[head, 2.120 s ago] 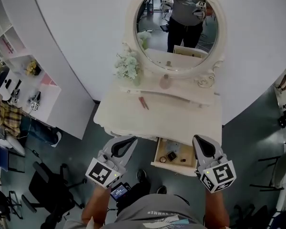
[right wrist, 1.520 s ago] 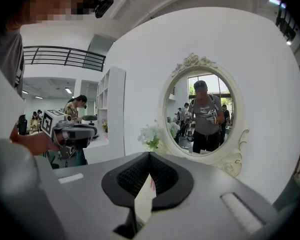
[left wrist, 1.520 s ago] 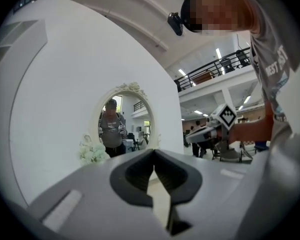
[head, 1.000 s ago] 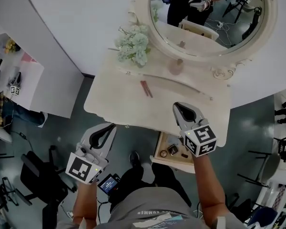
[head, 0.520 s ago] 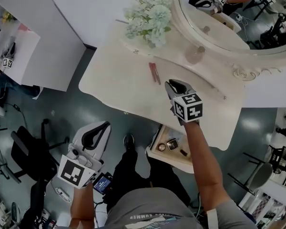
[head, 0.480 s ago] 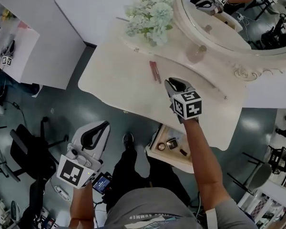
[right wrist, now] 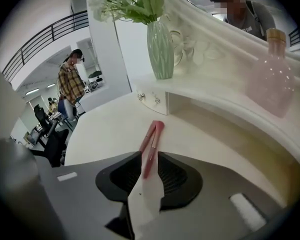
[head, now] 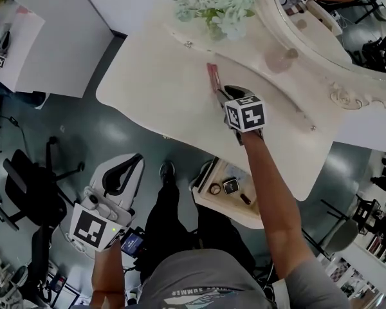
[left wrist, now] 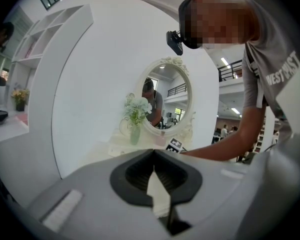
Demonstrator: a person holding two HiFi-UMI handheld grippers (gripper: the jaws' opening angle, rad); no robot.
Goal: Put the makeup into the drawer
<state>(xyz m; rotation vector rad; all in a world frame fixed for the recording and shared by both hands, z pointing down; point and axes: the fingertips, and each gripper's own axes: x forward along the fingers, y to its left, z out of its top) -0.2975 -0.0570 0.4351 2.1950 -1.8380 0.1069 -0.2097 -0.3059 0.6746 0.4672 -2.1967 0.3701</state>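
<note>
The right gripper (right wrist: 149,160), tilted downward, has its opening jaws straddling the near end of the pink makeup (right wrist: 152,134). The makeup lies flat on the counter (head: 154,102), pointing lengthwise away toward the vase (right wrist: 161,54). That arm reaches out straight. The left gripper (left wrist: 154,159) hangs low, pressed together.

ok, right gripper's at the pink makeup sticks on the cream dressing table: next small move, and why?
Probably lower the right gripper a little and close on the two slim pink makeup sticks. Its jaws are opening, the sticks already run in between them where they lie on the cream dressing table, and nothing is gripped yet.
</note>
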